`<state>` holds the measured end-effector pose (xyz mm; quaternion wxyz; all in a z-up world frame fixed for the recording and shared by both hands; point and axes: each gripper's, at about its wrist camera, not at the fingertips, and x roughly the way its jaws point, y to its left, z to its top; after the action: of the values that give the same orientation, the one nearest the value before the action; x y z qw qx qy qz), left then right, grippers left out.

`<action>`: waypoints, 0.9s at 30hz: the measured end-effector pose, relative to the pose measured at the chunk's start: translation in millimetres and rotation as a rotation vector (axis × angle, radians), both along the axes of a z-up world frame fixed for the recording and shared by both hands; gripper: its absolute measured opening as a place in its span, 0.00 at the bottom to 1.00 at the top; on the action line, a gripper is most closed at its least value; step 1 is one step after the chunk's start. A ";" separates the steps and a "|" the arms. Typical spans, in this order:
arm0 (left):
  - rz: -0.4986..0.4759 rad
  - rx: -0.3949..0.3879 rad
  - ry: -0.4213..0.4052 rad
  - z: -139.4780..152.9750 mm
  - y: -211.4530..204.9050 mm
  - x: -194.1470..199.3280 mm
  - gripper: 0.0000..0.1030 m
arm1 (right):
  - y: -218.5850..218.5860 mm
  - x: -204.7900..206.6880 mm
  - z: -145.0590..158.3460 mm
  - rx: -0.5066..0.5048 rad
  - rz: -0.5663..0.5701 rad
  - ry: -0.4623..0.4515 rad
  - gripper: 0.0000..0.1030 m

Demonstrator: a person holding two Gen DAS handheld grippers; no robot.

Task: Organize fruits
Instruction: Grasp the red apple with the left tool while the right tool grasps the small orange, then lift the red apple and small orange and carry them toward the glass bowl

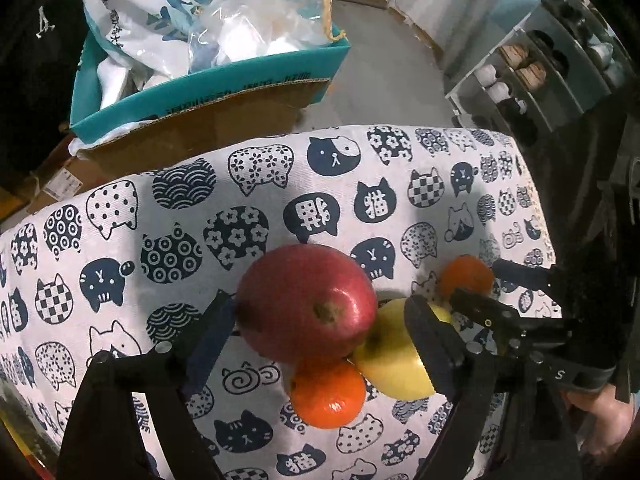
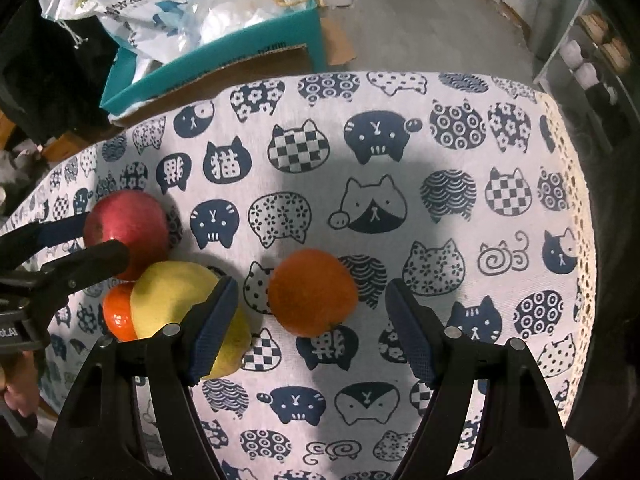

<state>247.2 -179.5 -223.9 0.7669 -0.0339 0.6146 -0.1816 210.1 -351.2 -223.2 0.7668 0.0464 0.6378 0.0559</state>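
Note:
On the cat-print tablecloth (image 1: 280,184) a red apple (image 1: 307,304) sits between my left gripper's (image 1: 320,312) jaws, which stand open around it. A yellow apple (image 1: 390,354) and an orange (image 1: 328,394) touch it from below and right. A second orange (image 1: 466,276) lies further right, between the right gripper's fingers (image 1: 480,308). In the right wrist view my right gripper (image 2: 312,312) is open around this orange (image 2: 313,293); its left pad is by the yellow apple (image 2: 172,296). The red apple (image 2: 128,232) and the other orange (image 2: 118,316) sit at left.
A teal and brown cardboard box (image 1: 208,92) with plastic bags stands beyond the table's far edge. A white shelf with shoes (image 1: 520,76) stands at far right. The tablecloth (image 2: 400,200) stretches on to the table's right edge.

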 end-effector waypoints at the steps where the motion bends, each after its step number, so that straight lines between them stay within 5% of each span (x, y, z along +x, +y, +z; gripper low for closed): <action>1: -0.001 0.004 0.000 -2.0 -0.4 0.9 0.85 | -0.2 0.0 -1.4 0.001 -0.001 0.002 0.75; 9: 0.024 -0.023 0.049 -22.1 7.0 4.0 0.80 | -6.1 -1.6 -15.0 0.005 -0.009 0.025 0.64; 16: -0.022 -0.003 0.004 -20.4 3.9 -2.4 0.79 | -4.3 0.2 -18.9 0.012 0.011 0.029 0.47; 27: -0.038 0.068 -0.067 -9.9 13.4 -15.0 0.79 | 8.9 -6.1 -0.1 -0.038 0.037 -0.056 0.46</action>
<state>232.2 -166.1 -233.8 0.7841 0.0098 0.5949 -0.1764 204.0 -342.2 -223.3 0.7839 0.0184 0.6178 0.0591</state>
